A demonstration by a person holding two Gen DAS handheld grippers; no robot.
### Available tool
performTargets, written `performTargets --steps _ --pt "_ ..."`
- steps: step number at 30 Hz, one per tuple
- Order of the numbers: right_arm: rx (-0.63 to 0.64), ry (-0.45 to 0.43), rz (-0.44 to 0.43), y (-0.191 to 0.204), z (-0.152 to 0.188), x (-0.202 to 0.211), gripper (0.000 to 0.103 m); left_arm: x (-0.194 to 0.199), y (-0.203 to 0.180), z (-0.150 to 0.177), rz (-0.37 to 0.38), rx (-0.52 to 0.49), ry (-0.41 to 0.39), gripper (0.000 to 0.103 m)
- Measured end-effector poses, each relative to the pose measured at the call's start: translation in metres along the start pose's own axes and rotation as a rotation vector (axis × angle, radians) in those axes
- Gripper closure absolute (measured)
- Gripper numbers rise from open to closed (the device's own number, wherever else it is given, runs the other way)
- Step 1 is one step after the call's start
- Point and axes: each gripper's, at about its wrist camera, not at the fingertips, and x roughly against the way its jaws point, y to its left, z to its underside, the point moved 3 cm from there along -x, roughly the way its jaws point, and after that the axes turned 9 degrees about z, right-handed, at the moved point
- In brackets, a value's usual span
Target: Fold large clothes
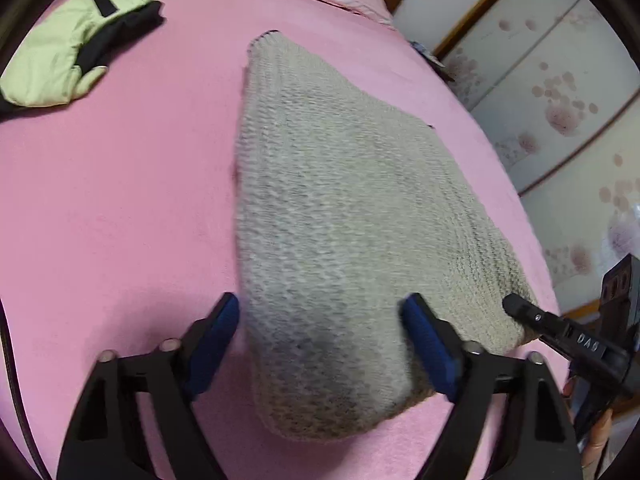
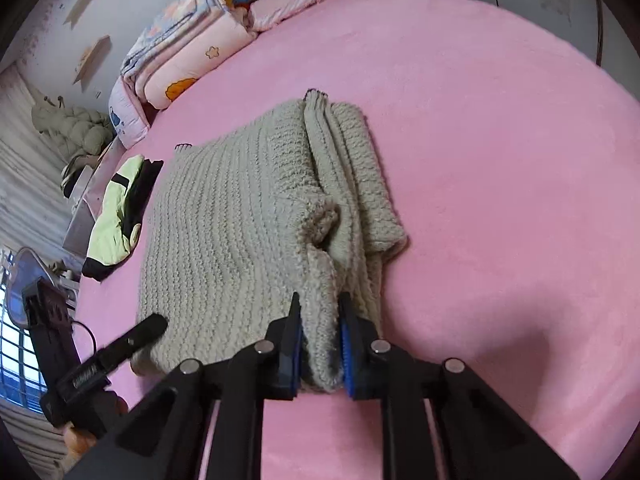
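A grey knitted sweater [image 1: 340, 208] lies folded on the pink bed [image 1: 120, 200]. My left gripper [image 1: 320, 332] is open, its blue pads on either side of the sweater's near left corner, which lies loosely between them. In the right wrist view the sweater [image 2: 224, 240] has a folded sleeve along its right side. My right gripper [image 2: 318, 340] is shut on the sweater's near right corner, a thick fold of knit pinched between the pads. The right gripper also shows at the right edge of the left wrist view [image 1: 520, 308], and the left gripper at the lower left of the right wrist view [image 2: 152, 326].
A light green and black garment [image 1: 76, 40] lies folded at the bed's far left, also in the right wrist view [image 2: 120, 212]. Folded quilts and pillows [image 2: 180, 60] sit at the head of the bed. A wardrobe with flower pattern [image 1: 560, 100] stands to the right.
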Motion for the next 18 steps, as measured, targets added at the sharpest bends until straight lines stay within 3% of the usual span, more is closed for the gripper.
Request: performTargets --steps 3,6,8,12,14,15,16,18 --pt "0.008 -0.018 0.036 -0.004 0.018 0.009 0.090 -0.002 -0.004 0.007 -0.030 -0.076 -0.003 0.028" --pt "0.001 0.015 0.068 -0.008 0.035 -0.014 0.090 -0.009 -0.003 0.015 -0.089 -0.136 0.007 0.033" --pt "0.000 0.025 0.081 -0.011 0.039 -0.029 0.089 -0.017 -0.001 0.020 -0.109 -0.153 0.012 0.033" --pt "0.072 -0.003 0.123 0.000 0.033 -0.022 0.086 -0.016 -0.002 0.017 -0.117 -0.155 0.017 0.033" --pt "0.109 -0.017 0.152 0.004 0.031 -0.012 0.075 -0.012 -0.008 0.013 -0.129 -0.161 0.027 0.030" --pt "0.126 -0.022 0.180 0.006 0.031 -0.006 0.066 -0.009 -0.011 0.013 -0.143 -0.170 0.032 0.024" --pt "0.135 -0.028 0.201 0.005 0.031 -0.001 0.062 -0.002 -0.016 0.016 -0.156 -0.180 0.031 0.017" --pt "0.142 -0.038 0.228 0.005 0.031 0.010 0.058 0.010 -0.025 0.017 -0.186 -0.204 0.015 0.014"
